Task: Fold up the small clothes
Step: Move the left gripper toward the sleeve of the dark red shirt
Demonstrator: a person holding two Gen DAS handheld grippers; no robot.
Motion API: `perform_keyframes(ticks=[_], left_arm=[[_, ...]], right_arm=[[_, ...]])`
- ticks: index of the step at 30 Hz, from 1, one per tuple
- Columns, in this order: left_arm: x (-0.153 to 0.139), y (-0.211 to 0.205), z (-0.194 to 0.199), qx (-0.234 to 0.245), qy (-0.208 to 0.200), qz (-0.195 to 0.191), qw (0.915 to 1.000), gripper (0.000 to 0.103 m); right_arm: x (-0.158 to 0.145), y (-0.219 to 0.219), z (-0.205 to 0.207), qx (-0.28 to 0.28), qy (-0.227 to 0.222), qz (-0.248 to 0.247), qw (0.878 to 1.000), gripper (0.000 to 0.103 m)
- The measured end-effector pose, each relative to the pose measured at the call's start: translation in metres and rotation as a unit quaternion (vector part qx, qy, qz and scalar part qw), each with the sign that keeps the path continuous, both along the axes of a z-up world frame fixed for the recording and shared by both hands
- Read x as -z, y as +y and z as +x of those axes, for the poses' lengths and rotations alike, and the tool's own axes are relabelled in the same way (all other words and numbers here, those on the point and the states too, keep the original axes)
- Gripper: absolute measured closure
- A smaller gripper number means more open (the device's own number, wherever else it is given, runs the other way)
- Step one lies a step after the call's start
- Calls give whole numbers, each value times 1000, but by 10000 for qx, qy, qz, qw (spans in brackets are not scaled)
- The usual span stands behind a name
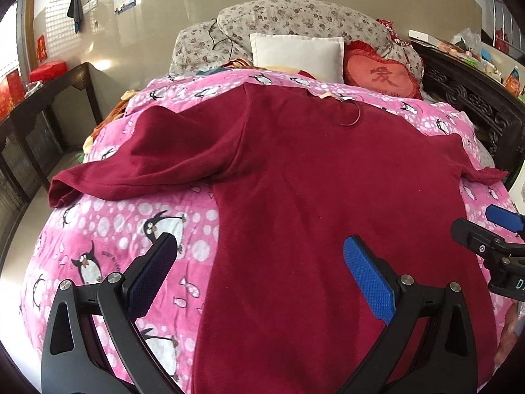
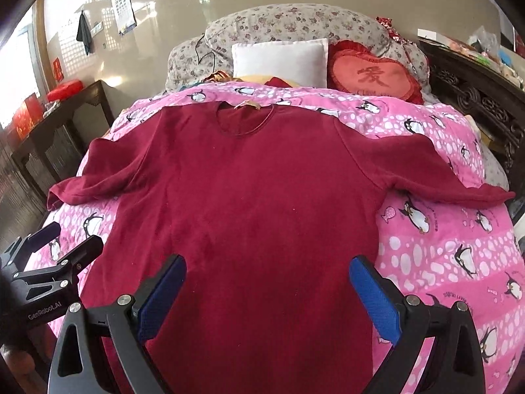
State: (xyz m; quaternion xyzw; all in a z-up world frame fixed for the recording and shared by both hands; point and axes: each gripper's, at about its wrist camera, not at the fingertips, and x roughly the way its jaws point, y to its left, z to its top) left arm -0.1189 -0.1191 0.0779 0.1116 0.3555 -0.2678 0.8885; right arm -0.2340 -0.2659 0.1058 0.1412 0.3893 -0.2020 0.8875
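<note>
A dark red short-sleeved shirt (image 1: 311,180) lies flat, front up, on a pink penguin blanket (image 1: 108,226), collar toward the pillows and both sleeves spread out. It also shows in the right wrist view (image 2: 262,197). My left gripper (image 1: 259,269) is open and empty above the shirt's lower left edge. My right gripper (image 2: 267,292) is open and empty above the shirt's lower middle. The right gripper shows at the right edge of the left wrist view (image 1: 485,233); the left gripper shows at the left edge of the right wrist view (image 2: 65,239).
A white pillow (image 1: 297,54), a red heart cushion (image 1: 384,75) and floral pillows (image 1: 295,19) lie at the head of the bed. A dark wooden table (image 1: 42,98) stands to the left. A carved dark shelf (image 1: 472,98) with clutter runs along the right.
</note>
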Motion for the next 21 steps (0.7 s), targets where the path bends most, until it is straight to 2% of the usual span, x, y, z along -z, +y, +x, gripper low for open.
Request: perform_keyframes(ticks=[6, 21], left_arm=[[3, -8, 5, 20, 66, 1, 10000, 1], [-6, -23, 17, 85, 49, -103, 9999, 1]], right_arm=[[0, -3, 11, -3, 61, -156, 9999, 3], [-1, -6, 44, 113, 123, -149, 9997, 3]])
